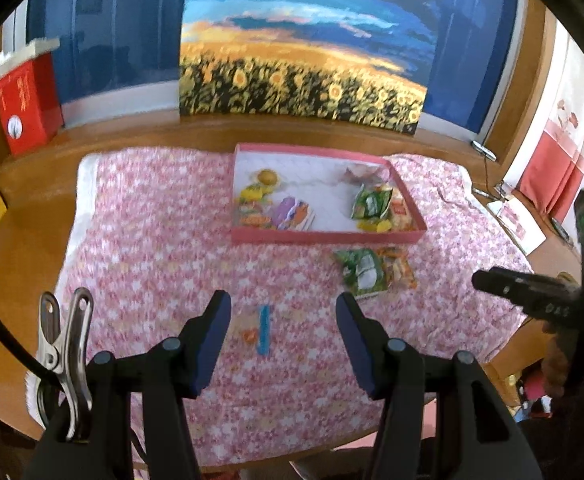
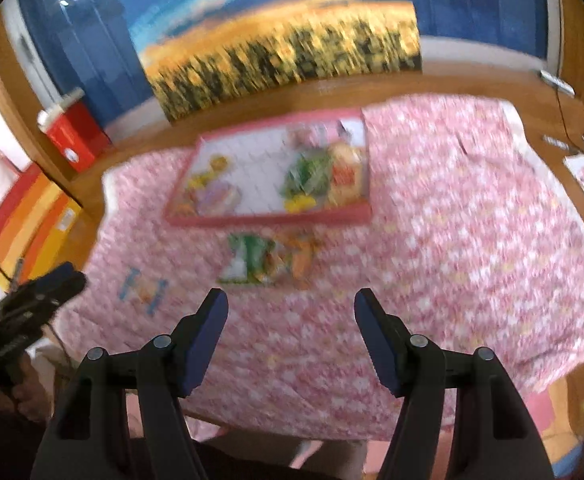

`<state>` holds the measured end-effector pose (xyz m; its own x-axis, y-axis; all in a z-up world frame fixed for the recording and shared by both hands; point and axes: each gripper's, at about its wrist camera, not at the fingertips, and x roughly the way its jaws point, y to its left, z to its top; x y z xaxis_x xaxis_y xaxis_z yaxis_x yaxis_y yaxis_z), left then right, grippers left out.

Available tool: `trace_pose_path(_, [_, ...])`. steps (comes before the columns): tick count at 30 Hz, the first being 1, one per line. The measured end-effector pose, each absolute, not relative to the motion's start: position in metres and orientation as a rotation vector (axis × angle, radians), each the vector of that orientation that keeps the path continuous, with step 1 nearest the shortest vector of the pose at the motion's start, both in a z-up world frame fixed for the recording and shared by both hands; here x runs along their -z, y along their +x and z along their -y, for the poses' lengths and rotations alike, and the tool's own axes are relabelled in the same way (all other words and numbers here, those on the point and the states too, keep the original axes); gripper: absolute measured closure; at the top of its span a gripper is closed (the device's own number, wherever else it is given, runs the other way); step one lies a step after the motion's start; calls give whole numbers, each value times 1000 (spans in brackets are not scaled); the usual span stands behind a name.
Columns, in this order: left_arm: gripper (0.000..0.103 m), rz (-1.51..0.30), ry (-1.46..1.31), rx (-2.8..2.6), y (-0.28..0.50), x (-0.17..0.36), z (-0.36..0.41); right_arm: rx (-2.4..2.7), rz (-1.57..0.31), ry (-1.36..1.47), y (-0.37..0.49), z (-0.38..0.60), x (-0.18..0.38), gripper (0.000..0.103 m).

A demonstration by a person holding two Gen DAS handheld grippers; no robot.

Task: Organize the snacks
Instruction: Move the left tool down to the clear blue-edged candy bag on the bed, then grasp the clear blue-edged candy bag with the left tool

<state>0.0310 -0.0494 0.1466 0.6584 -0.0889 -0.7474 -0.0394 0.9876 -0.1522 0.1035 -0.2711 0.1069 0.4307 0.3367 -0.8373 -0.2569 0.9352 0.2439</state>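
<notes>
A pink shallow box (image 1: 323, 236) lies on the pink floral cloth (image 1: 152, 240) and holds several snack packets at its left and right ends. It also shows, blurred, in the right wrist view (image 2: 268, 218). A green packet (image 1: 359, 270) and an orange packet (image 1: 401, 266) lie on the cloth just in front of the box; both are blurred in the right wrist view (image 2: 252, 258). A small clear packet with a blue strip (image 1: 262, 330) lies close ahead of my left gripper (image 1: 284, 306), which is open and empty. My right gripper (image 2: 291, 304) is open and empty above the cloth.
A sunflower picture (image 1: 303, 56) leans against blue panels at the back. A red box (image 1: 26, 100) stands at the back left, orange boxes (image 2: 28, 224) at the left. Papers and cables (image 1: 511, 212) lie on the wooden table at the right. A metal clip (image 1: 66, 356) hangs beside my left gripper.
</notes>
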Motion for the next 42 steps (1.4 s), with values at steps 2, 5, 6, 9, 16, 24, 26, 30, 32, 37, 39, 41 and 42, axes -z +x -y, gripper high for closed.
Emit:
trace_pose_path(2, [45, -873, -184, 24, 30, -138, 44, -348, -1104, 62, 103, 271, -96, 36])
trace_pose_path(5, [45, -916, -219, 48, 31, -122, 37, -333, -1160, 52, 105, 272, -84, 36])
trace_pose_path(6, [45, -928, -230, 57, 29, -116, 33, -328, -1174, 50, 106, 272, -81, 36])
trace_pose_path(9, [45, -933, -251, 45, 19, -98, 20, -318, -1202, 40, 107, 275, -73, 36])
trace_pose_path(16, [37, -912, -273, -10, 20, -83, 2, -334, -1257, 92, 116, 283, -52, 36])
trace_pose_path(24, [9, -1016, -232, 17, 65, -57, 9, -347, -1268, 100, 123, 285, -40, 36])
trace_pose_path(26, [8, -1016, -251, 13, 72, -54, 6, -352, -1256, 79, 124, 283, -40, 36])
trace_pose_path(30, [7, -1066, -214, 24, 84, -42, 12, -365, -1245, 24, 124, 279, -40, 36])
trace_pose_path(32, [7, -1056, -178, 15, 85, -39, 17, -365, -1232, -7, 125, 277, -41, 36])
trace_pose_path(37, [26, -1044, -128, -7, 87, -37, 20, -369, -1223, -9, 125, 278, -42, 36])
trace_pose_path(39, [49, -1037, -112, -14, 86, -38, 20, -374, -1234, -7, 126, 276, -39, 36])
trace_pose_path(41, [61, -1023, -122, -15, 82, -42, 17, -378, -1246, -4, 126, 274, -37, 36])
trace_pose_path(42, [62, -1017, -134, -7, 79, -43, 14, -380, -1249, -5, 125, 273, -36, 36])
